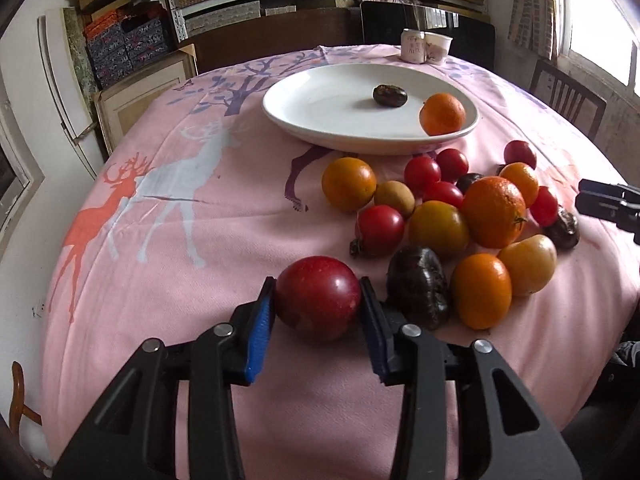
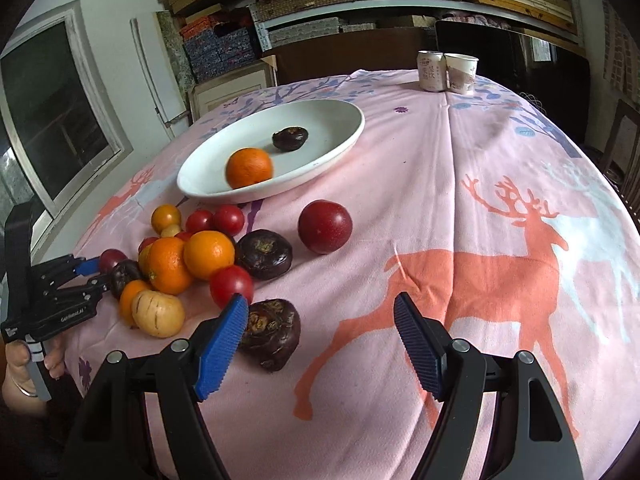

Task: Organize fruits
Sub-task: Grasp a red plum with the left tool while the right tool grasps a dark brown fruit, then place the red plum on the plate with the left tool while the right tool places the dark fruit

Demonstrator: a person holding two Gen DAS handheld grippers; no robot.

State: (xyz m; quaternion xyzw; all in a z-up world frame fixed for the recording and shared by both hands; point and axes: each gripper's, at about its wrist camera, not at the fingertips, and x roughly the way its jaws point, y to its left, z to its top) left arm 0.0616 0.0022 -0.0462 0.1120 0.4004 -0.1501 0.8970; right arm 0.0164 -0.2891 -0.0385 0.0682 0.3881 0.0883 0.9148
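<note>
A pile of oranges, red tomatoes, yellow fruits and dark water chestnuts (image 1: 452, 216) lies on the pink tablecloth, in front of a white plate (image 1: 304, 100) that holds one orange (image 1: 442, 114) and one dark chestnut (image 1: 390, 95). My left gripper (image 1: 318, 300) is shut on a dark red plum (image 1: 318, 298) at the pile's left edge, low over the cloth. In the right wrist view my left gripper (image 2: 94, 274) is at the pile's left side. My right gripper (image 2: 320, 320) is open and empty, a dark chestnut (image 2: 272, 334) by its left finger. Another red plum (image 2: 325, 226) lies alone ahead.
A drink can (image 1: 413, 45) and a paper cup (image 1: 437, 49) stand at the table's far edge. The round table carries a pink cloth with deer prints (image 2: 500, 280). Shelves of boxes fill the back wall. A chair (image 1: 568, 96) stands at the right.
</note>
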